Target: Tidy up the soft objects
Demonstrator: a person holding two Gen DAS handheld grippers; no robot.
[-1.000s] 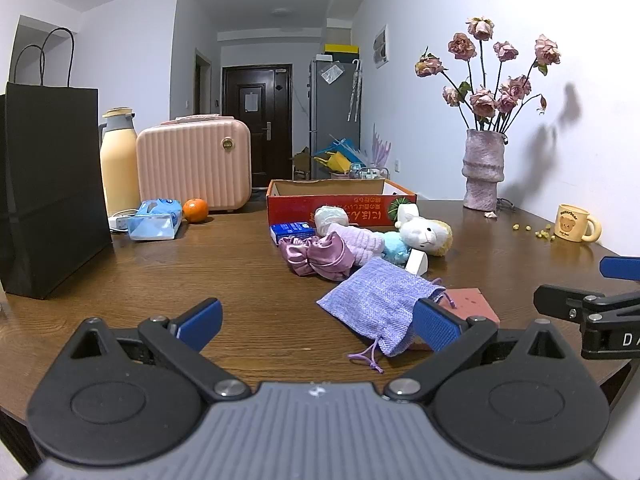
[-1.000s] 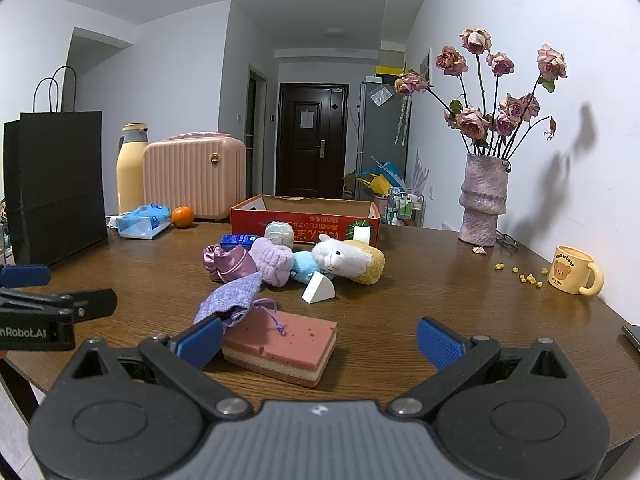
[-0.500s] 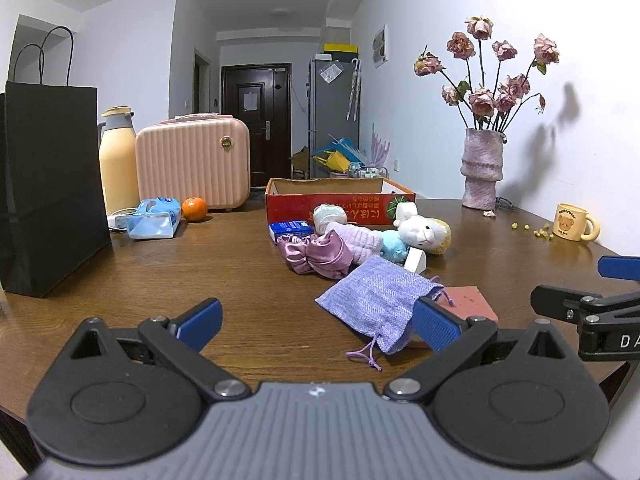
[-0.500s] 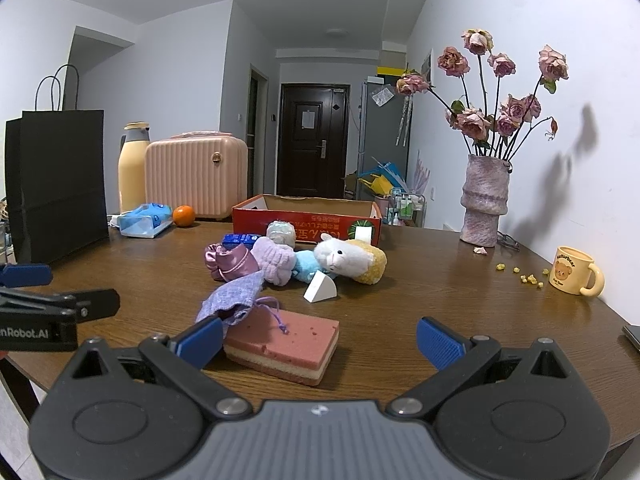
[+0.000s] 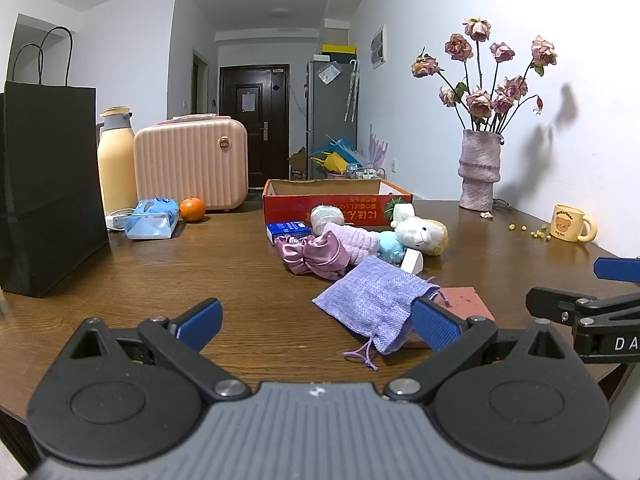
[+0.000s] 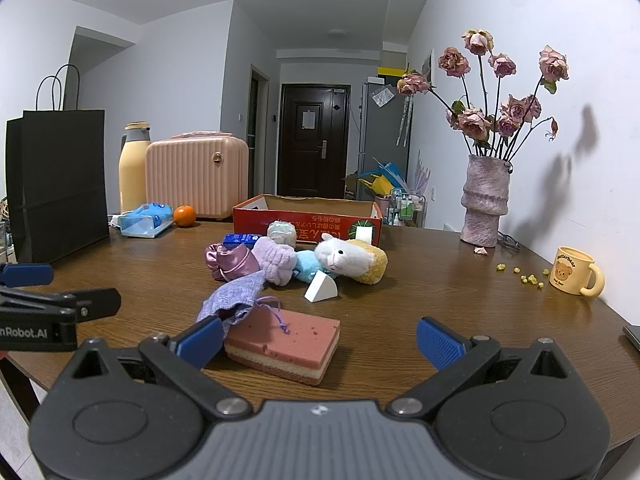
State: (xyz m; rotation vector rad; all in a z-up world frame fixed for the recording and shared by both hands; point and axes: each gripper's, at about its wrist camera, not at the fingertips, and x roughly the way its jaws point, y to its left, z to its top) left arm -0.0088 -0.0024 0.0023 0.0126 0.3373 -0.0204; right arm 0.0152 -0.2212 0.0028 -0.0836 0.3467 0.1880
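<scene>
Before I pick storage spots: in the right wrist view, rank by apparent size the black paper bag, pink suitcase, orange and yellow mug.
1. black paper bag
2. pink suitcase
3. yellow mug, though it sits nearer the camera
4. orange

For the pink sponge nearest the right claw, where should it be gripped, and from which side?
Grip the pink sponge across its two long sides near the right end, coming from above with the open right claw. It lies flat, and the purple pouch and its drawstring drape over the left end, so the right end is the bare part.
</scene>
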